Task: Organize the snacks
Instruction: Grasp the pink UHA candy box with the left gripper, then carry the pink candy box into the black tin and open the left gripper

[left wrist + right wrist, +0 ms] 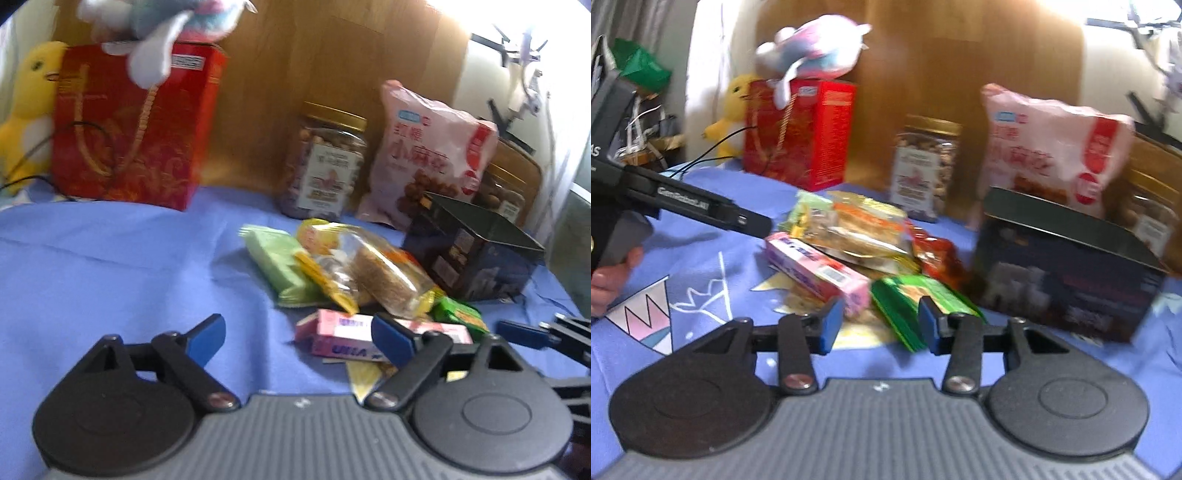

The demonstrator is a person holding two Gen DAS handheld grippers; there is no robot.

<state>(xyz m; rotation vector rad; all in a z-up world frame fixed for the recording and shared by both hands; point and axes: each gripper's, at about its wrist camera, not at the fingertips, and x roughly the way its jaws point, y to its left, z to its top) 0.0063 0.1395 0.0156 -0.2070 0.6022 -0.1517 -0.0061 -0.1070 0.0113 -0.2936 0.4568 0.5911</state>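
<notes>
Snack pile (351, 273) on blue cloth (110, 258) beside dark box (476, 254). Left gripper (299, 334) wide open, empty; right gripper (881, 325) half open near green packet (916, 299), gripping nothing

"UHA" on the pink box (345, 338); "GenRobot.AI" on the left gripper (683, 197)

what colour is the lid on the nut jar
Gold, on the clear jar; the left wrist view shows it best.

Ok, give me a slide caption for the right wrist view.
Right gripper, open, nears a green packet in a snack pile beside a dark box.
</notes>
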